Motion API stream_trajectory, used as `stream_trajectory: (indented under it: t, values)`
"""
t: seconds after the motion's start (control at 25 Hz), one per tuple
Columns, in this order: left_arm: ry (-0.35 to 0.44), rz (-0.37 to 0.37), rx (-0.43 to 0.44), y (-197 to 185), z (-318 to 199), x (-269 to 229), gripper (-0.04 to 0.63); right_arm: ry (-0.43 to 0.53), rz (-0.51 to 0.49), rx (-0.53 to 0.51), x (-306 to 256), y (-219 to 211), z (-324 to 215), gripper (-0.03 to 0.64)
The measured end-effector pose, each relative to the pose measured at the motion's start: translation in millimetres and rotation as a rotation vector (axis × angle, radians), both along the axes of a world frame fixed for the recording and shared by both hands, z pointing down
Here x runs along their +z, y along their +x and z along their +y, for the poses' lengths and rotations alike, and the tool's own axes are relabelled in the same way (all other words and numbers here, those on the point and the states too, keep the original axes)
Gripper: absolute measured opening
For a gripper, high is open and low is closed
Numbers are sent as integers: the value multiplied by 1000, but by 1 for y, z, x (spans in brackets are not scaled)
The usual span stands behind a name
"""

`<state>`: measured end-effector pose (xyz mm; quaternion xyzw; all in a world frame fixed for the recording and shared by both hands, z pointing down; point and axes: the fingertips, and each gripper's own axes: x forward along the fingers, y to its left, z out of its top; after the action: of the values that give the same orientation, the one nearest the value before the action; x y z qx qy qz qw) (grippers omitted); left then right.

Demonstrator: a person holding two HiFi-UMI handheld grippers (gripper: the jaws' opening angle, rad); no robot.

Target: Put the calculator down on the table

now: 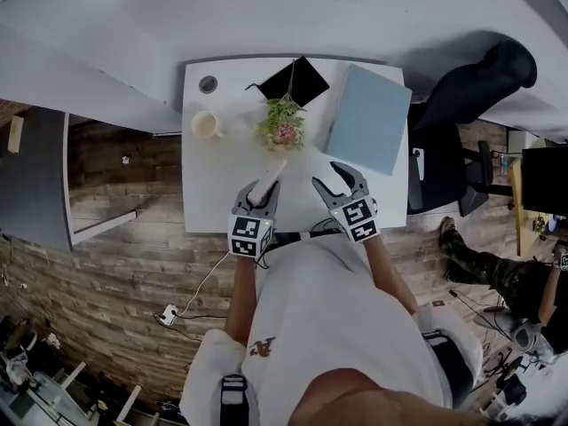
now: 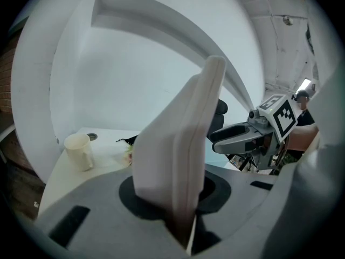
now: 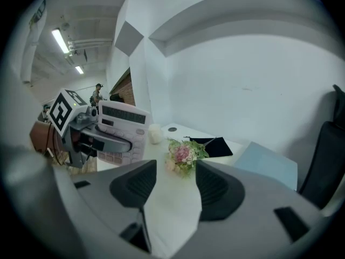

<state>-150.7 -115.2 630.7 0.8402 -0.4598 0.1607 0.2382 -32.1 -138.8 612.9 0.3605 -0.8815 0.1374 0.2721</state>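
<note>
The white calculator point(image 1: 267, 185) stands on edge between the jaws of my left gripper point(image 1: 259, 197), which is shut on it above the near part of the white table point(image 1: 209, 189). In the left gripper view the calculator point(image 2: 180, 144) fills the middle, seen from its side. From the right gripper view its display and keys point(image 3: 122, 129) show at the left, with the left gripper point(image 3: 89, 136) clamped across it. My right gripper point(image 1: 328, 177) hovers beside it to the right, open, with nothing between its pads point(image 3: 139, 183).
On the table stand a cream cup point(image 1: 206, 125), a small bunch of flowers point(image 1: 282, 122), a black notebook point(image 1: 295, 82) and a light blue folder point(image 1: 368, 118). A round cable hole point(image 1: 208, 84) sits at the back left. A black chair point(image 1: 484, 82) stands to the right.
</note>
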Motion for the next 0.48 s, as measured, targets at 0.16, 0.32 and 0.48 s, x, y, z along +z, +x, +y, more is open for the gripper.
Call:
stream_trajectory:
  t: [0.16, 0.32, 0.48]
  values:
    - [-32, 0, 6, 8, 0, 13, 92, -21, 4, -13, 13, 5, 1, 233]
    - [-63, 5, 13, 15, 4, 26, 92, -45, 12, -20, 26, 10, 5, 232]
    - [-101, 5, 16, 20, 10, 39, 94, -79, 37, -37, 40, 12, 12, 232]
